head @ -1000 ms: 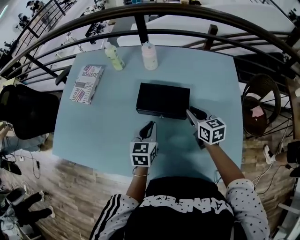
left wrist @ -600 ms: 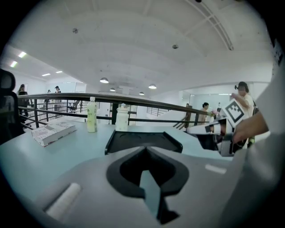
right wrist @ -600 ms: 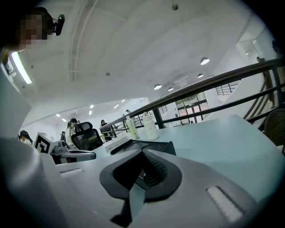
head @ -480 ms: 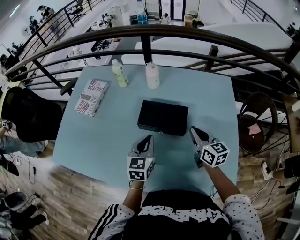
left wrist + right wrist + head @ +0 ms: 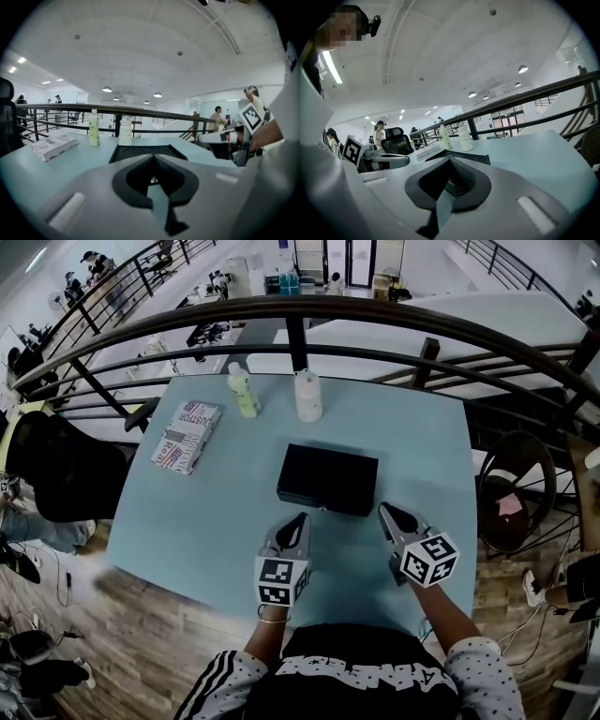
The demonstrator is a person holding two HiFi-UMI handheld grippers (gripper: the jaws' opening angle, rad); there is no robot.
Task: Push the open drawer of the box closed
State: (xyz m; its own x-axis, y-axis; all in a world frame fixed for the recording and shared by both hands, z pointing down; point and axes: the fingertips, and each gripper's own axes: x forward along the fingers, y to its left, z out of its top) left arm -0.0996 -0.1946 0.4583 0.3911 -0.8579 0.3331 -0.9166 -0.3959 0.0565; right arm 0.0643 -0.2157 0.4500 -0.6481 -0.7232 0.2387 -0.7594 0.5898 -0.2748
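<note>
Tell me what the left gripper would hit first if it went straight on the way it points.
Most likely the near front of the black box, just ahead of the left gripper; the gap looks short.

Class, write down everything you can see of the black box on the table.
The black box is a low, matte rectangle lying flat near the middle of the light blue table, slightly skewed to its edges. No drawer sticks out: the near front face looks flush, with what seems a small shiny knob at its middle. Nothing rests on it. The left gripper and right gripper point towards that face, both apart from it.
</note>
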